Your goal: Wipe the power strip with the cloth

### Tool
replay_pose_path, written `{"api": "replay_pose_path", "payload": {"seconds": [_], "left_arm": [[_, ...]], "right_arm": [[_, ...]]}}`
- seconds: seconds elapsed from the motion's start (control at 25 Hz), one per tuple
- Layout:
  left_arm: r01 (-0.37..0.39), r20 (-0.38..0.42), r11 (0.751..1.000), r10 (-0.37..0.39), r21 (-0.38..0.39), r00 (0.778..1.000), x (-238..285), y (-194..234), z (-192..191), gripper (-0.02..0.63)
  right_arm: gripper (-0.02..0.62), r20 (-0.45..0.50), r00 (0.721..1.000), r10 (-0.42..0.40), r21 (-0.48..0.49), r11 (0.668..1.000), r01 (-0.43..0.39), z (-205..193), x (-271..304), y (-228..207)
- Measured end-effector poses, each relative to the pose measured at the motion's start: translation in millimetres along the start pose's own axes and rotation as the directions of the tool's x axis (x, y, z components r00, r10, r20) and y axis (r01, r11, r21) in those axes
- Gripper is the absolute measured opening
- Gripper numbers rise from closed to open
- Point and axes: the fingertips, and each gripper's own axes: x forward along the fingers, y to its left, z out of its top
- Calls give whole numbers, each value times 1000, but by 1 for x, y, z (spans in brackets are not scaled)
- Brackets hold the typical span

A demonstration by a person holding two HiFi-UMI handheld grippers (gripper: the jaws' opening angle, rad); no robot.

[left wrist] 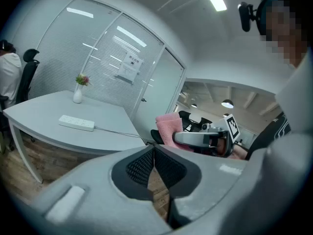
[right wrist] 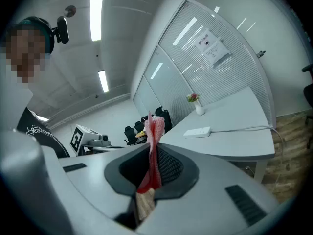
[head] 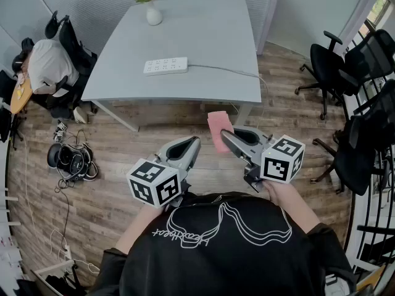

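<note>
Office room with a wood-plank floor, and a big grey surface sits at 12 o'clock in the head view. A few black office chairs are parked off at 3 o'clock, and there's a seated person in a white top over at 9 to 10 o'clock.

Both arms are tucked in close to the body, elbows bent, with both tools held low over the floor in front of the surface's near edge and aimed up toward it. The left tongs are closed with nothing in them; in the left gripper view the two dark pads meet tip to tip. The right tongs are clamped on the pink cloth. In the right gripper view the cloth stands up between the pads as a thin folded edge. The right hand peeks out just behind the marker cube.

The white power strip lies flat on the surface at roughly 11 o'clock from both tongs, well apart from them and untouched. Its cable runs off toward 3 o'clock and over the edge. A white vase with flowers stands at 12 o'clock from the strip, near the far edge.
</note>
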Motion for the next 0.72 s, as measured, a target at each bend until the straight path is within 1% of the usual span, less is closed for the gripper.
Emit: {"api": "replay_pose_path", "payload": {"seconds": [0.2, 0.36, 0.52, 0.72], "left_arm": [[-3, -2, 1000, 3, 0, 1000, -1, -2, 0, 15], [-8, 4, 1000, 8, 2, 1000, -3, -2, 4, 15], [-14, 7, 1000, 14, 12, 1000, -3, -6, 6, 15], [-32, 1, 999, 32, 26, 999, -4, -7, 9, 15]], "right_arm": [[38, 0, 1000, 6, -6, 1000, -6, 1, 0, 1], [38, -17, 1000, 5, -2, 1000, -5, 1, 0, 2], [38, -27, 1000, -7, -7, 1000, 6, 1, -2, 2], [38, -20, 999, 28, -40, 999, -29, 7, -1, 6]]}}
